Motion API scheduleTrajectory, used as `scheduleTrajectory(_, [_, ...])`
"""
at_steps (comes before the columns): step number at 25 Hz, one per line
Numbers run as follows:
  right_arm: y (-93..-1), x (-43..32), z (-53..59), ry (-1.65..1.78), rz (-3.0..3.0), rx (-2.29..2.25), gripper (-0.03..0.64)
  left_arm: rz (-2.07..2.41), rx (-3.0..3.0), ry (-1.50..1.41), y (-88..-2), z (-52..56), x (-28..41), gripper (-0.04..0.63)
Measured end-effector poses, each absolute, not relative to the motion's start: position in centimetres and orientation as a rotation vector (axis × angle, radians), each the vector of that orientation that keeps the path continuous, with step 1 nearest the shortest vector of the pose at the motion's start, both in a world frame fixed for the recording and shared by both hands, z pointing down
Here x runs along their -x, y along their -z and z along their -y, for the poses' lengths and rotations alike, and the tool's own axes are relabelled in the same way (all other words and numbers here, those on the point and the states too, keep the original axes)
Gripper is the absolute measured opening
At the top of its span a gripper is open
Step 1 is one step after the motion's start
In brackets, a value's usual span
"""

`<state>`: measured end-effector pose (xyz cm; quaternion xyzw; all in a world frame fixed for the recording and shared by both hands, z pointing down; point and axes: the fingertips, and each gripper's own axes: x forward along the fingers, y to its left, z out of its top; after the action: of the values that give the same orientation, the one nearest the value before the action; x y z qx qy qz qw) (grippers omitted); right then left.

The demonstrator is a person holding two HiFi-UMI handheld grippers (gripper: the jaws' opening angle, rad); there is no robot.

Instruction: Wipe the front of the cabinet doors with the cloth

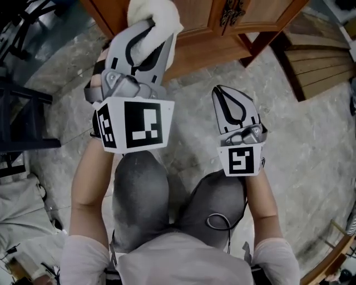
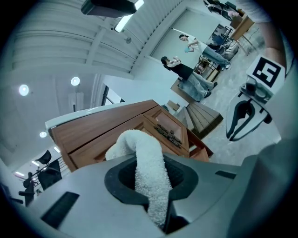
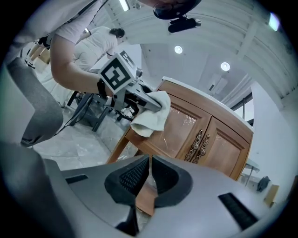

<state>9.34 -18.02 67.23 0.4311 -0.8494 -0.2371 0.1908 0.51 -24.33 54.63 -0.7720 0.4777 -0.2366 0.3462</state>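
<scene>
My left gripper (image 1: 147, 28) pinches the white cloth (image 1: 158, 12) tight. The cloth is at 12 o'clock in the head view, up against the left door (image 1: 196, 14) of the wooden cabinet (image 3: 219, 139). My right gripper (image 1: 220, 89) hangs at 4 o'clock from the left one. Its fingers are closed together with nothing in them, above the gray floor (image 1: 311, 139).

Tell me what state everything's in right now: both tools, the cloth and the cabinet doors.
Left tool: shut on the cloth.
Right tool: shut, nothing between its jaws.
Cloth: bunched, at the left door's upper corner.
Cabinet doors: both closed.
</scene>
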Motion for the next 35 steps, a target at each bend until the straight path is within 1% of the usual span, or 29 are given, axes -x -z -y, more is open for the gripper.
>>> scheduleTrajectory(5, [-67.8,-6.8,18.6,0.67,2.429,-1.177,0.044,-1.288,1.971,0.646,-55.5,23.4,3.5,0.075])
scheduleTrajectory(12, [-68.4,-6.0,19.4,0.632,2.428,-1.199,0.044,-1.285,1.975,0.737,-59.4,24.7,5.4,0.075])
scheduleTrajectory(25, [-68.9,-6.9,18.9,0.645,2.401,-1.185,0.044,-1.269,1.988,0.777,-62.3,27.1,3.7,0.075])
scheduleTrajectory(35, [-69.9,-8.6,18.9,0.622,2.388,-1.193,0.044,-1.249,1.989,0.788,-63.8,29.4,0.8,0.075])
